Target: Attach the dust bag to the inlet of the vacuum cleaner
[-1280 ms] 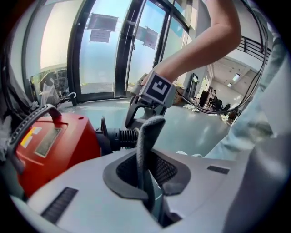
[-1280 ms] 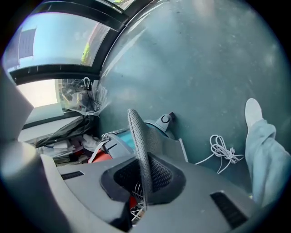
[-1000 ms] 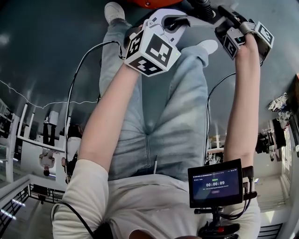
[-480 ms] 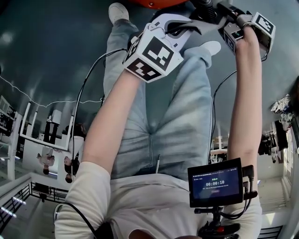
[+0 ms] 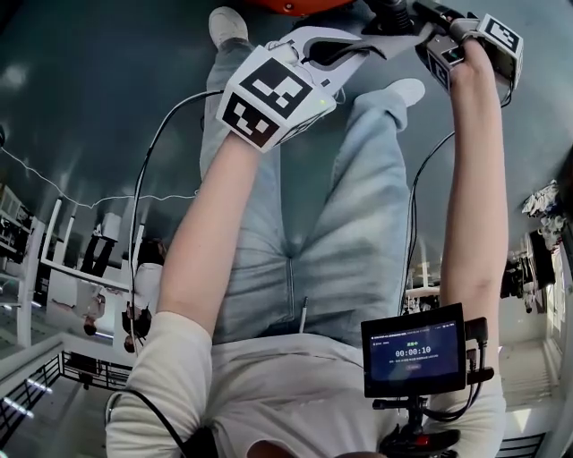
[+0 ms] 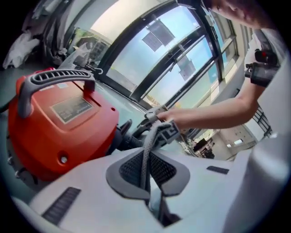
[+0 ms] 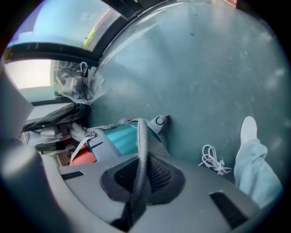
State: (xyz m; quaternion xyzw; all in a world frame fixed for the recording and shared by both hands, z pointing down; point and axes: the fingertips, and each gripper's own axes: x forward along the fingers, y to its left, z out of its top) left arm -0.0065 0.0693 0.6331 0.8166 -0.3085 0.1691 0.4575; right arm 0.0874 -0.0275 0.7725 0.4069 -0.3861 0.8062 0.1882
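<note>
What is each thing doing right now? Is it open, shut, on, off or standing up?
Left gripper: jaws shut, nothing between them.
Right gripper: jaws shut, nothing between them.
Red vacuum cleaner: standing upright.
Small screen: switched on, timer showing.
White cord: lying in a loose bundle.

Looking steeply down past a small monitor (image 5: 414,349) on a black mount, timer glowing on screen. Straight up from the monitor, following a bare forearm to the right gripper (image 5: 430,22), small marker cube (image 5: 501,34) right by the hand. Up and left of the monitor, spotting the left gripper (image 5: 394,43): long white body, big marker cube (image 5: 273,94), hanging over light blue jeans (image 5: 340,224). Farther up from the monitor, catching white shoes (image 5: 224,22) and a sliver of red vacuum cleaner (image 5: 295,4). Also got a black cable (image 5: 143,170) looping well left of the monitor over dark teal floor (image 5: 89,107).
</note>
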